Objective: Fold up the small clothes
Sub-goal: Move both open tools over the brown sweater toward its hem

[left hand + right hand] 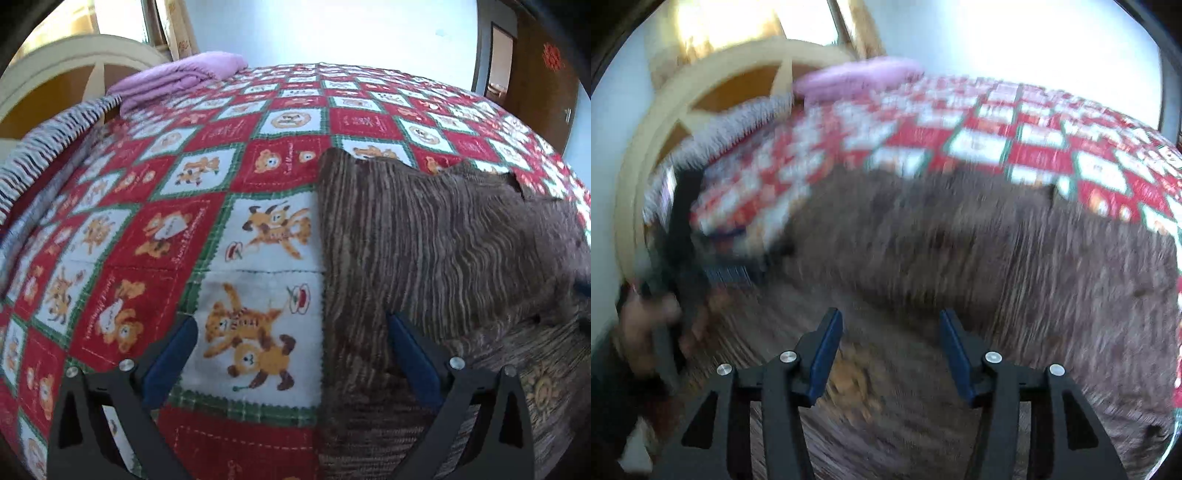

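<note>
**One fold seems made, both grippers empty above the brown garment**

The brown striped garment [424, 236] lies on the bed, on the red and white bear-print bedspread [155, 229]. In the left wrist view it fills the right half of the frame, and its left edge runs straight from top to bottom. In the lower right of this view, one layer of the cloth seems to lie over another part with a sun-like print, so I judge that at least one fold is already made. How many folds are done I cannot tell.

The left gripper [291, 354] has its fingers wide apart, with nothing between them; its right finger is over the edge of the garment.

The right gripper [892, 350] also has its fingers apart and holds nothing. Its view is blurred, and the garment [979, 266] fills the middle and lower part.

A folded pink cloth [177, 77] rests at the upper left, well apart from the work. What is left, in my judgement, is one more fold and some smoothing.
</note>
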`<act>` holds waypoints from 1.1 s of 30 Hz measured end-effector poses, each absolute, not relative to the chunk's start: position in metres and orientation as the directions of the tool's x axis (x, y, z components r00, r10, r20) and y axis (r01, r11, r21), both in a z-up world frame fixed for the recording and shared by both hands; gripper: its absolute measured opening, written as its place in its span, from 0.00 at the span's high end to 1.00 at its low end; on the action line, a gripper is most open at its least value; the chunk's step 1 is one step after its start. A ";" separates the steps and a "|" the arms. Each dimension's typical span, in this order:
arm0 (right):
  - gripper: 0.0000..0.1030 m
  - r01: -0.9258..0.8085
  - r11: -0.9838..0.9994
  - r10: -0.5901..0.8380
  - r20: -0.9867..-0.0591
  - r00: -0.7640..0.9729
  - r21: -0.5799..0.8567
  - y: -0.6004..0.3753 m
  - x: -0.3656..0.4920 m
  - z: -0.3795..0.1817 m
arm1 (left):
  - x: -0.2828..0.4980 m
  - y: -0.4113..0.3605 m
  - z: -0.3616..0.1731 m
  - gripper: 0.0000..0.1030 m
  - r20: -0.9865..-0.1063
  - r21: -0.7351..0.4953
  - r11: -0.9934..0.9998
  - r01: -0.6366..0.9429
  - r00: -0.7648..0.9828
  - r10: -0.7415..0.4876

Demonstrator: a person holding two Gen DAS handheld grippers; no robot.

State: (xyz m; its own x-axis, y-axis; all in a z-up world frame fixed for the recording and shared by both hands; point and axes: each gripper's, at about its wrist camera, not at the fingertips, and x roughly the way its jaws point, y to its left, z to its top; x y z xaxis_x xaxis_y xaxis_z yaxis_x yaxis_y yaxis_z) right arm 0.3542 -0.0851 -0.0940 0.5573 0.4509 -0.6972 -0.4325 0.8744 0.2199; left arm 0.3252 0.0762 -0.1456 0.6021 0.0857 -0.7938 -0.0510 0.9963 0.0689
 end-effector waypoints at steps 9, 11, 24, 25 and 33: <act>0.44 -0.406 0.887 0.413 -0.767 0.491 0.219 -0.075 0.374 -0.133 | 0.323 0.081 -0.148 0.00 -0.790 0.038 0.998 -0.057 0.610 0.065; 0.44 -0.399 0.892 0.405 -0.767 0.498 0.212 -0.074 0.370 -0.132 | 0.322 0.082 -0.147 0.00 -0.789 0.040 0.998 -0.057 0.611 0.067; 0.19 -0.449 0.892 0.322 -0.783 0.532 0.062 -0.050 0.351 -0.136 | 0.316 0.089 -0.150 0.00 -0.794 -0.020 0.997 -0.076 0.607 0.030; 0.19 -0.450 0.890 0.336 -0.774 0.536 0.075 -0.052 0.349 -0.134 | 0.317 0.090 -0.150 0.00 -0.796 -0.025 0.997 -0.075 0.605 0.026; 0.19 -0.407 0.879 0.446 -0.734 0.513 0.249 -0.099 0.316 -0.113 | 0.312 0.092 -0.148 0.00 -0.797 -0.044 0.996 -0.077 0.604 0.012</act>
State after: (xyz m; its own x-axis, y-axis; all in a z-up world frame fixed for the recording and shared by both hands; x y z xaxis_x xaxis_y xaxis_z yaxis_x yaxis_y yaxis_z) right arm 0.3158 -0.0988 -0.1129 0.5126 0.4456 -0.7339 -0.4068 0.8788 0.2495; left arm 0.3118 0.0921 -0.1479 0.6039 0.0116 -0.7970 -0.0768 0.9961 -0.0437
